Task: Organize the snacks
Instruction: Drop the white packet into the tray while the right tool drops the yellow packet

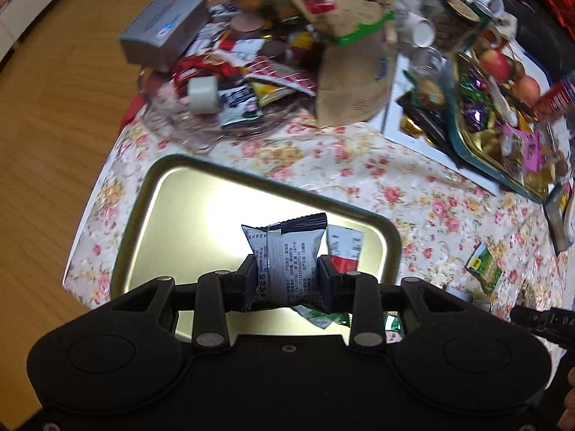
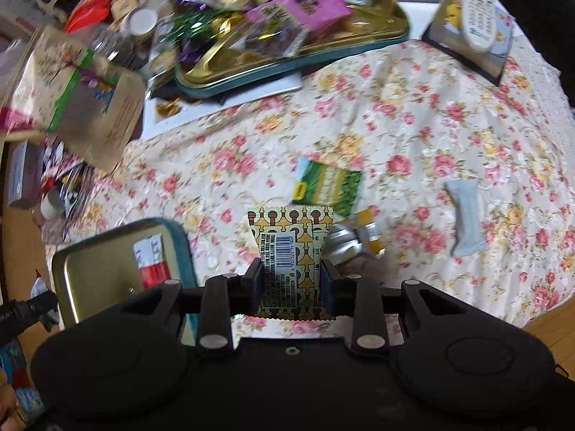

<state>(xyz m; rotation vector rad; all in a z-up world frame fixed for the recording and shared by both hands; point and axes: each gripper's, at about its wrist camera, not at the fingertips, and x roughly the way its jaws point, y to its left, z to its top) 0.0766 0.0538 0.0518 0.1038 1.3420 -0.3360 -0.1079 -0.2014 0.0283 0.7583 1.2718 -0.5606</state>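
Your left hand-held gripper (image 1: 286, 278) points steeply down with its jaws part-way apart and clamped on a packet, while your right hand-held gripper (image 2: 291, 280), angled down likewise, pinches another packet more narrowly.

Both cams were wrist-mounted fisheyes, each looking forward along its own gripper's fingers and pitched steeply down at the floral tablecloth (image 2: 413, 136).

Left wrist view sat close above the gold tray (image 1: 172, 201), facing the far clutter; wood floor (image 1: 54, 115) filled its left side.

Right wrist view hung over the open middle of the cloth, same general heading, with that tray (image 2: 93, 269) low at its left edge.

Overlap: the tray, the brown paper bag (image 1: 355, 72) (image 2: 90, 107), the teal tin of sweets (image 1: 496, 136) (image 2: 287, 54) and the green sachet (image 1: 483, 267) (image 2: 329, 185). Each cam also caught a sliver of the other gripper at its frame edge.
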